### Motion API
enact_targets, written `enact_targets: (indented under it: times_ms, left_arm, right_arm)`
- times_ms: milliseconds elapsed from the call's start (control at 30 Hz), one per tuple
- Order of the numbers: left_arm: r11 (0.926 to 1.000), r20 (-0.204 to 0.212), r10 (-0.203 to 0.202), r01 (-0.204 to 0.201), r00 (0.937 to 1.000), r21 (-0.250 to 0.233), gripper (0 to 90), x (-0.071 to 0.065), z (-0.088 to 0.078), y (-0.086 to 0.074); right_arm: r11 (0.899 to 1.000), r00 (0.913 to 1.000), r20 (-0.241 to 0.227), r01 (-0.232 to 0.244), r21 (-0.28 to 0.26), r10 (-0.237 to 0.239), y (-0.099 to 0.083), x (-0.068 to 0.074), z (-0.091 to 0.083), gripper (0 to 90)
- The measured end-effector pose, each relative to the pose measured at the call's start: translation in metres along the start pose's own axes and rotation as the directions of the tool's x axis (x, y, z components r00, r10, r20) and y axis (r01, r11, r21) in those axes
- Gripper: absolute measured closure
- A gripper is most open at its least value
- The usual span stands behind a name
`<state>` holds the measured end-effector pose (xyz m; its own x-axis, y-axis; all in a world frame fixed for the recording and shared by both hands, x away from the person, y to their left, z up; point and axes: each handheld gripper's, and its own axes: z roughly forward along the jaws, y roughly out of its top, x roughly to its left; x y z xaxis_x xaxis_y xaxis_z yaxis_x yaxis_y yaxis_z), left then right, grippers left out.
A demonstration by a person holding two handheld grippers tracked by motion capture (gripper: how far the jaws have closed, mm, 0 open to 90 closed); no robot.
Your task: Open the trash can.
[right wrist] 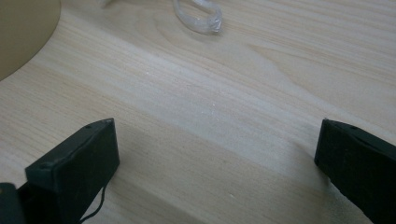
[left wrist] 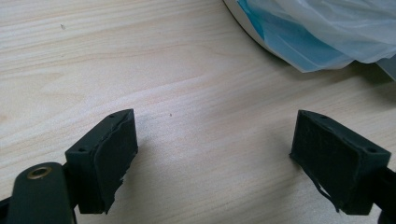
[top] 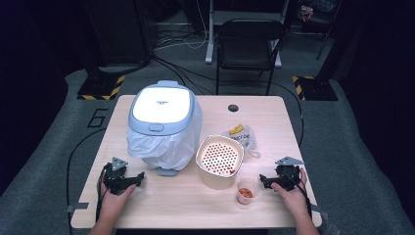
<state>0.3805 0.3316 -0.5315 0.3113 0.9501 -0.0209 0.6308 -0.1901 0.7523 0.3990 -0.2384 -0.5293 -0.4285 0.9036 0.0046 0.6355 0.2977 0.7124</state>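
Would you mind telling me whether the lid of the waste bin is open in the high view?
No, the waste bin has its white lid lying flat and closed over the bag-lined body.

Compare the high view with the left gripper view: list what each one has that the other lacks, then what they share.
High view alone: the bin's closed lid, the beige strainer container, the small cup, the right gripper, both hands, the chair.

Left gripper view alone: a close look at the left gripper, its black jaws wide apart over bare wood, nothing between them.

Both: the wooden table, the bin's white liner bag, and the left gripper itself.
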Motion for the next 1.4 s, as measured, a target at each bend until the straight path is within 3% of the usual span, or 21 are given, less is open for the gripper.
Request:
enact_targets:
  times_ms: [300,400,600,767,833,867,900,1000,1067,1133,1333,1400]
  left_arm:
    - [0.9998,-0.015,0.018,-0.018,0.9997,0.01,16.9,0.001,-0.003,-0.001]
    - [1.0,-0.028,0.002,-0.002,0.9996,0.002,22.3,0.003,-0.004,-0.001]
    - [1.0,-0.038,-0.007,0.007,0.9993,-0.001,22.2,0.001,-0.003,-0.001]
    - [0.9994,-0.012,-0.031,0.031,0.9995,0.016,27.4,-0.003,-0.004,0.003]
    - [0.9985,0.009,-0.052,0.052,0.9986,0.02,34.4,-0.006,-0.009,0.005]
    - [0.9988,0.025,-0.04,0.039,0.9989,0.031,36.1,-0.005,-0.013,0.006]
    - [0.9976,0.038,-0.069,0.069,0.9969,0.007,36.1,-0.008,-0.014,0.007]
    - [0.9969,0.054,-0.078,0.078,0.9955,-0.003,37.1,-0.015,-0.017,0.008]
    - [0.9974,0.06,-0.072,0.073,0.9956,-0.002,37.8,-0.017,-0.019,0.009]
    - [0.9952,0.072,-0.085,0.088,0.9938,-0.042,41.1,-0.026,-0.023,0.012]
    - [0.9972,0.101,-0.059,0.063,0.9932,-0.04,43.2,-0.041,-0.027,0.017]
    - [0.995,0.102,-0.072,0.079,0.9921,-0.062,44.2,-0.054,-0.027,0.019]
  right_arm:
    - [1.0,0.9999,0.008,-0.01,-0.01,0.01,0.0,0.002,0.001,0.0]
    - [1.0,0.9998,0.01,-0.015,-0.006,0.015,0.001,0.002,0.001,0.0]
    - [1.0,0.9999,0.01,-0.009,-0.009,0.009,0.0,0.002,0.001,0.0]
    - [1.0,0.9999,0.009,-0.013,-0.009,0.013,0.001,0.002,0.001,0.0]
    - [1.0,0.9999,0.01,-0.008,-0.01,0.008,0.0,0.002,0.001,0.0]
    - [1.0,0.9999,0.011,-0.012,-0.008,0.012,0.001,0.002,0.001,0.0]
    - [1.0,0.9999,0.011,-0.012,-0.008,0.012,0.001,0.002,0.001,0.0]
    - [1.0,0.9999,0.01,-0.006,-0.011,0.007,0.0,0.002,0.001,0.0]
    - [1.0,0.9999,0.01,-0.007,-0.011,0.007,0.0,0.002,0.001,0.0]
    - [1.0,1.0,0.009,0.002,-0.008,-0.002,0.0,0.001,0.001,0.0]
    - [1.0,1.0,0.008,0.0,-0.005,0.0,-0.001,0.002,0.0,0.0]
    - [1.0,1.0,0.007,-0.003,-0.004,0.003,-0.001,0.002,0.0,0.0]
